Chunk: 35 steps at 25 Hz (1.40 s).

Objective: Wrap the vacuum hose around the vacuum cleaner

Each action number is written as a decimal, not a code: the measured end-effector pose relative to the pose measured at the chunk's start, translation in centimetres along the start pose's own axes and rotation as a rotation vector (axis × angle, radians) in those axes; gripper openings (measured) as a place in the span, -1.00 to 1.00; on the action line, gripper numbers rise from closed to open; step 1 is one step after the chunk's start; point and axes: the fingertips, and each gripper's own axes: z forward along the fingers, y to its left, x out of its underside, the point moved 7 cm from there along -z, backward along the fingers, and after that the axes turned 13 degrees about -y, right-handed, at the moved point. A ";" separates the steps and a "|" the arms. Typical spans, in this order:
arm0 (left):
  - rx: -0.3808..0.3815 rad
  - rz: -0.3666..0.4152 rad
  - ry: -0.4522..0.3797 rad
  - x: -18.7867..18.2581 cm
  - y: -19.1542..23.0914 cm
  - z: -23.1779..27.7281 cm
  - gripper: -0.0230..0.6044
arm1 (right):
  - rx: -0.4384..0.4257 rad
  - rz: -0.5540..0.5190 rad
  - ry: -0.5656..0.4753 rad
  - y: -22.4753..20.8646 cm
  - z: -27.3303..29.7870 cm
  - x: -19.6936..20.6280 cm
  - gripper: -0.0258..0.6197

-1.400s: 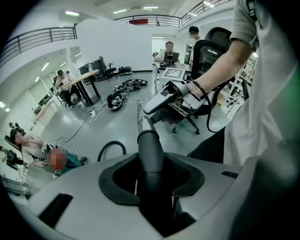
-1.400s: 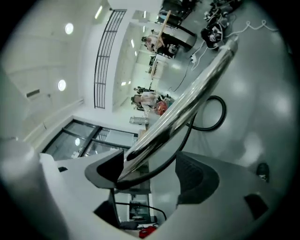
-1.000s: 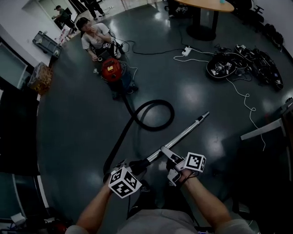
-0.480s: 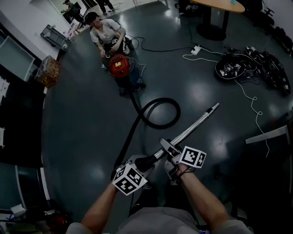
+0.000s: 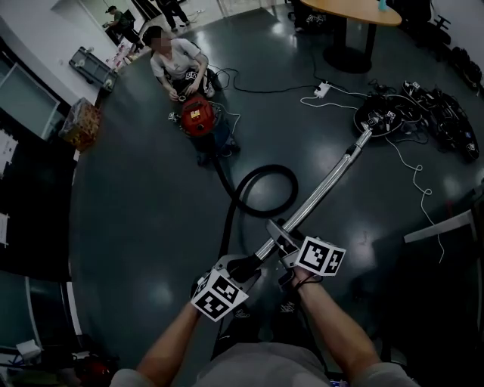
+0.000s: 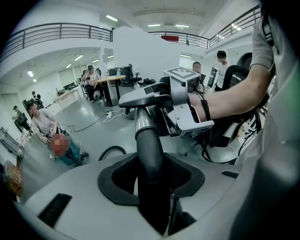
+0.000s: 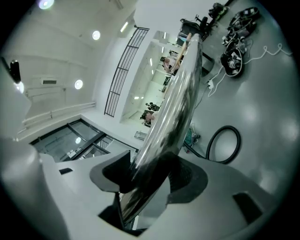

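Both hands are on the tube here. The left gripper [image 6: 151, 176] is clamped around the black handle tube [image 6: 149, 145], with both pads hugging its sides. Just ahead of it, the right gripper [image 7: 145, 180] has the metal wand [image 5: 325, 185] between its jaws. Those jaws have just been closing, and the wand looks seated against both pads, though its mirror finish makes the contact hard to read.

The wand runs up and to the right from the grippers. Its far tip shows against a tangle of cables [image 5: 382, 115] on the floor [image 5: 136, 212].

From the handle, the black vacuum hose [image 5: 265, 168] trails across the floor and curls into one open loop. It then runs on to the red vacuum cleaner [image 5: 198, 115], which stands well apart from the grippers. None of the hose is wound round the machine.

A person [image 5: 178, 59] sits on the floor just behind the cleaner. A round desk [image 5: 355, 11] stands at the far edge.
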 end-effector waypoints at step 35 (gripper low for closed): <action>0.130 0.333 -0.421 -13.3 21.1 -3.5 -0.27 | 0.071 -0.817 0.344 8.7 12.4 -5.5 -0.25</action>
